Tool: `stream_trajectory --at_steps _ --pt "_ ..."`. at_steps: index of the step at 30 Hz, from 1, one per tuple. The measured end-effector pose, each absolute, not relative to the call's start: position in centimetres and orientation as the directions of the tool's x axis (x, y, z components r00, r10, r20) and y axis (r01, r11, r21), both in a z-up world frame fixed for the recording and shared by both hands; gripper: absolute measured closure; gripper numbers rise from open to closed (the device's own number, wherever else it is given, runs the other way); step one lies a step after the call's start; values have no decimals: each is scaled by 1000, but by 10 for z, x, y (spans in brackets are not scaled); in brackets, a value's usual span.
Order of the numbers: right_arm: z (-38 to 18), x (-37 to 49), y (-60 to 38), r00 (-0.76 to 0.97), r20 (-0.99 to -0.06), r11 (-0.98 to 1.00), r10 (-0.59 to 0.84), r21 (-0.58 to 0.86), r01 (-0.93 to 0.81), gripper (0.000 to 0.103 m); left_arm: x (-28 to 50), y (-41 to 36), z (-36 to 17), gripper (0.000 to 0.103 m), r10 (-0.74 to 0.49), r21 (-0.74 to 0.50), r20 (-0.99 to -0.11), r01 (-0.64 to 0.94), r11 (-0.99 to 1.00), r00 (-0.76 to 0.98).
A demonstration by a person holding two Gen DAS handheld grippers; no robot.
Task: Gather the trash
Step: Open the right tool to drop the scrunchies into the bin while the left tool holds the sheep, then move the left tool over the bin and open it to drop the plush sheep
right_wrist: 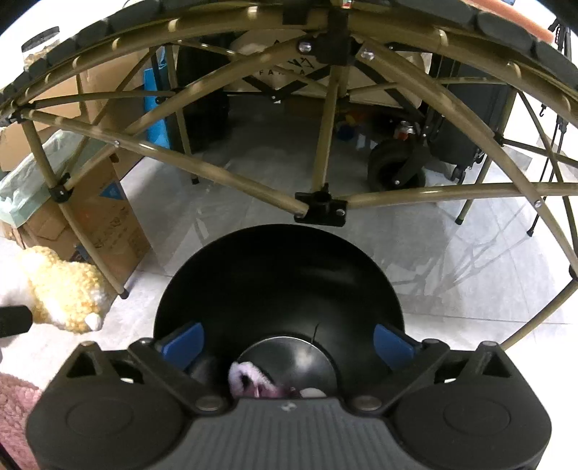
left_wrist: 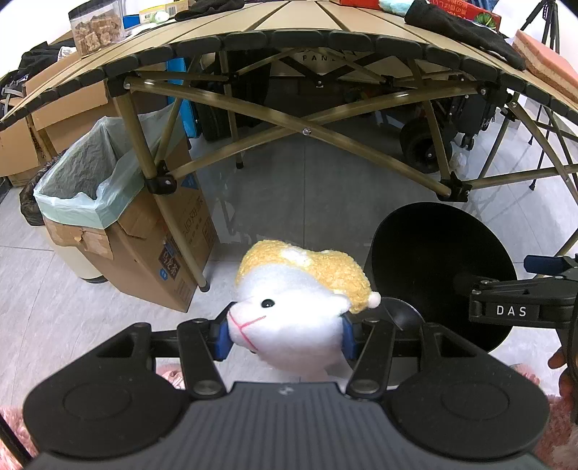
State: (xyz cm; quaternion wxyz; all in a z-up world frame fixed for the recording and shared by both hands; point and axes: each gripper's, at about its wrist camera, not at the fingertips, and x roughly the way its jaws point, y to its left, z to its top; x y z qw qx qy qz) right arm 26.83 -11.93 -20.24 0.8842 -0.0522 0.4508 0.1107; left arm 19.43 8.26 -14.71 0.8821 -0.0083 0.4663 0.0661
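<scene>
Evidently fleecy, a rounded plush sheep [left_wrist: 289,318] fills blue pads [left_wrist: 222,338].

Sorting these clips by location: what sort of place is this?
Probably an indoor storeroom or workroom: a folding camp table on a tiled floor, a bag-lined cardboard box, and a wheeled cart behind.

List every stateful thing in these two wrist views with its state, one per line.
Left gripper: shut on the white plush toy with a yellow knitted cap, held off the floor.
Right gripper: open, blue pads apart, nothing between them.
Round black bin: open-topped, a small pink-and-white item lying inside.
Cardboard box with pale green liner bag: open, upright beside the folding table's leg.
</scene>
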Motion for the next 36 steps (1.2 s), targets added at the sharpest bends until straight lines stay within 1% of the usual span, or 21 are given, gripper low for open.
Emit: stream_trajectory --at_steps 9,19,26,36 --pt "-201 266 -127 579 -806 972 124 -19 -234 0 197 73 -148 48 99 49 -823 -104 993 559" --pt "-180 263 -157 638 -762 985 107 -7 -174 0 204 43 -140 48 51 36 -809 -38 999 586" --pt "-165 264 -194 675 -736 997 52 -4 -81 0 220 7 -137 48 18 52 -795 39 998 606" --pt "-154 261 -243 681 -732 998 7 50 43 0 245 -39 -150 48 -33 52 -813 129 990 582"
